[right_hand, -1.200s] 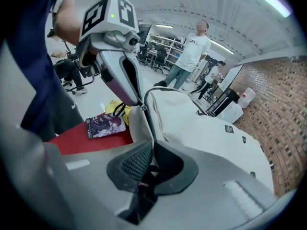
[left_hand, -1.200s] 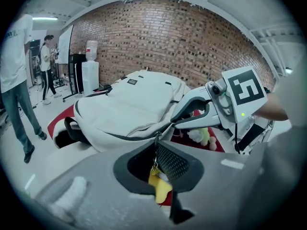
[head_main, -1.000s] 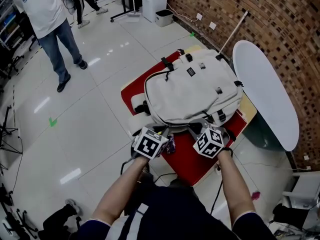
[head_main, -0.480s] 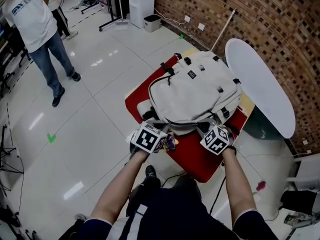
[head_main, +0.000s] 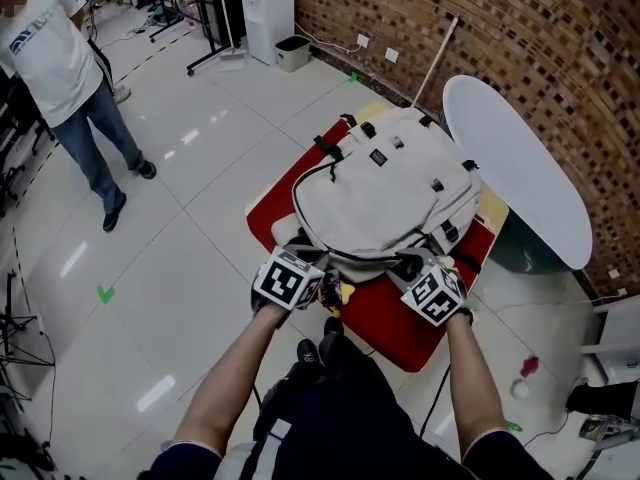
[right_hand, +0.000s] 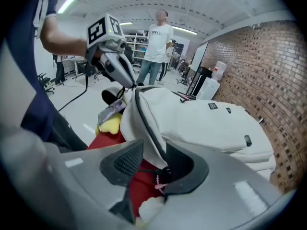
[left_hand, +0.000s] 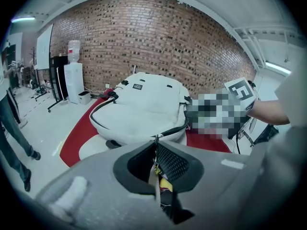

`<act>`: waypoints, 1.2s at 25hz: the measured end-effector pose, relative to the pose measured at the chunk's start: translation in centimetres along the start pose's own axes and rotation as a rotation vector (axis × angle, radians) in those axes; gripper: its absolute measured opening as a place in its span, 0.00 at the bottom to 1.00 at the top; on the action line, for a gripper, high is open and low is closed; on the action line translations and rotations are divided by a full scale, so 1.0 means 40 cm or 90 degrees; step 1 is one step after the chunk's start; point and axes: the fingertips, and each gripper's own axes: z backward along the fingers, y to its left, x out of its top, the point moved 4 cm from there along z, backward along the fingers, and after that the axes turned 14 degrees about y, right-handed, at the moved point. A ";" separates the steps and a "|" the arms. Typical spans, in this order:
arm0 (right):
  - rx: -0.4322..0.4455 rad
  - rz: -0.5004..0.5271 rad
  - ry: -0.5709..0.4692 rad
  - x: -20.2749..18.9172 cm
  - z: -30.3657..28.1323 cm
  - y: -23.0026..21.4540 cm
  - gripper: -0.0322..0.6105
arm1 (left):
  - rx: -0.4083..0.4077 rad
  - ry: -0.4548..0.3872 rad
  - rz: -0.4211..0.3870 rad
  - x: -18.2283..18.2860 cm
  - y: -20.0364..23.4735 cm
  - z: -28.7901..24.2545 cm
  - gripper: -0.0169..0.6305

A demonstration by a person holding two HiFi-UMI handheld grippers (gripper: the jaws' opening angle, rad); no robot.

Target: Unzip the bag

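A pale grey backpack (head_main: 385, 183) lies flat on a red table (head_main: 385, 318), its black zip line running along the near edge. My left gripper (head_main: 318, 271) is at the bag's near left corner. In the left gripper view it (left_hand: 156, 161) is shut on the zip pull (left_hand: 154, 140) and its tag. My right gripper (head_main: 412, 268) is at the near right corner. Its jaws (right_hand: 146, 163) have just been opening and now stand apart, with the bag's fabric edge (right_hand: 152, 143) hanging between them, against one pad only.
A white oval board (head_main: 510, 168) leans by the brick wall on the right. A person (head_main: 60, 78) stands on the tiled floor at far left. A yellow soft item (head_main: 331, 292) sits at the table edge below the left gripper.
The two gripper cubes have drawn further apart along the bag's near edge, the left one shifting leftwards. The yellow item now shows beside the left gripper.
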 end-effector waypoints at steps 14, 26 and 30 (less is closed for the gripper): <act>0.115 0.074 -0.119 0.215 -0.042 0.071 0.13 | 0.004 0.065 -0.024 0.029 0.011 -0.002 0.06; 0.097 0.002 -0.105 0.208 -0.009 0.050 0.11 | -0.100 0.068 -0.070 0.054 0.065 0.014 0.06; 0.059 -0.026 -0.070 0.207 0.001 0.057 0.11 | -0.150 0.077 -0.113 0.064 0.089 0.015 0.06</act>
